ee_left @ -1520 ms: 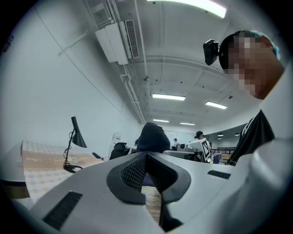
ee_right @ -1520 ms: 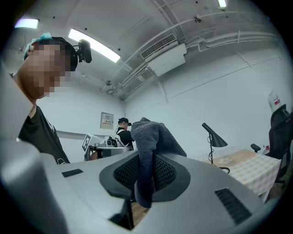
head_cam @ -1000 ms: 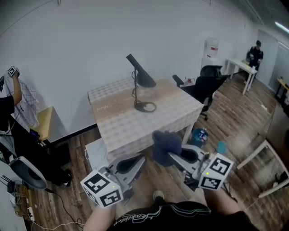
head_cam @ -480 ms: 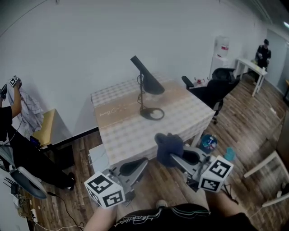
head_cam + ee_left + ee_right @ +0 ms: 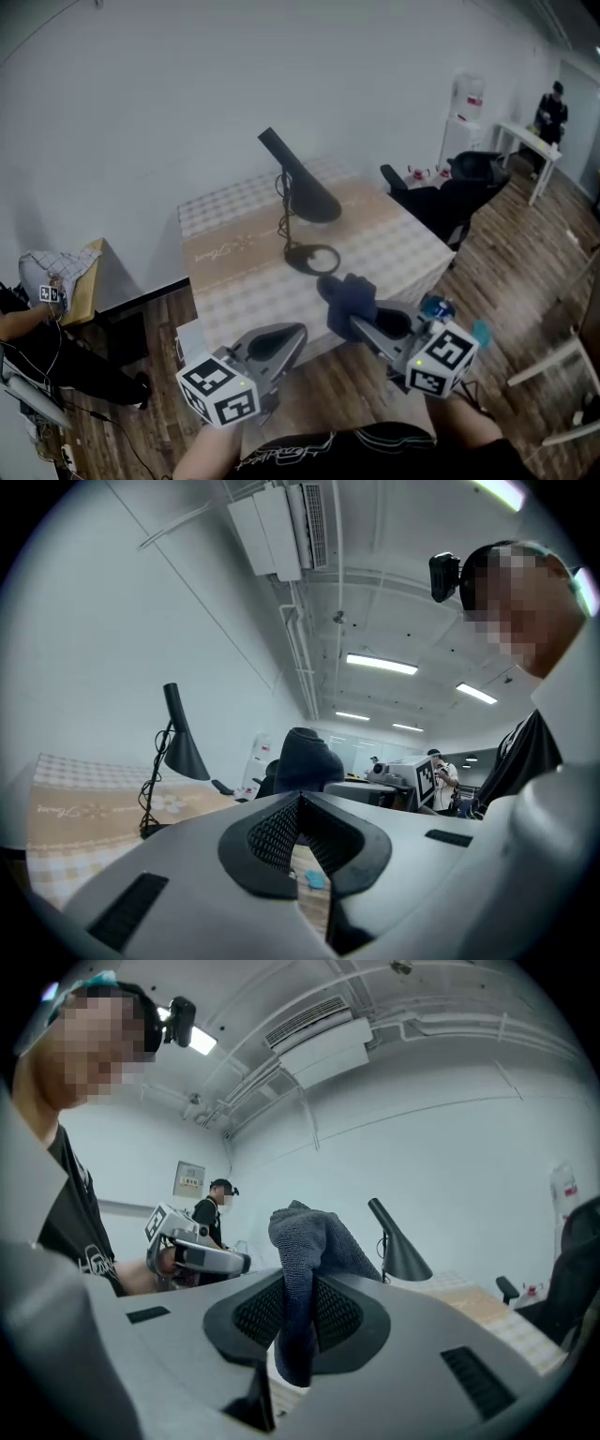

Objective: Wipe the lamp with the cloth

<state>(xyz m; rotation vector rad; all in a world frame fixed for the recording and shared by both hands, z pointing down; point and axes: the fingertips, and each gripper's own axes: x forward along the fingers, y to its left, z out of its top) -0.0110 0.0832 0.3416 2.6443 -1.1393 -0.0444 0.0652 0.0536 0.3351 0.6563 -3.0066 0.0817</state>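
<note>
A black lamp with a slanted cone shade stands upright on a table covered in a checked cloth; its ring base sits near the table's middle. My right gripper is shut on a dark blue-grey cloth, held up just before the table's near edge. The cloth bunches above the jaws, with the lamp beyond it. My left gripper is shut on nothing, beside the right one. From it I see the lamp and the cloth.
A black office chair stands right of the table, a water dispenser behind it. One person stands at a far white table, another sits low at the left. A blue bottle lies on the wooden floor.
Both grippers and the view have come closer to the table, so the cloth now overlaps its near edge. The person at the left has dropped lower.
</note>
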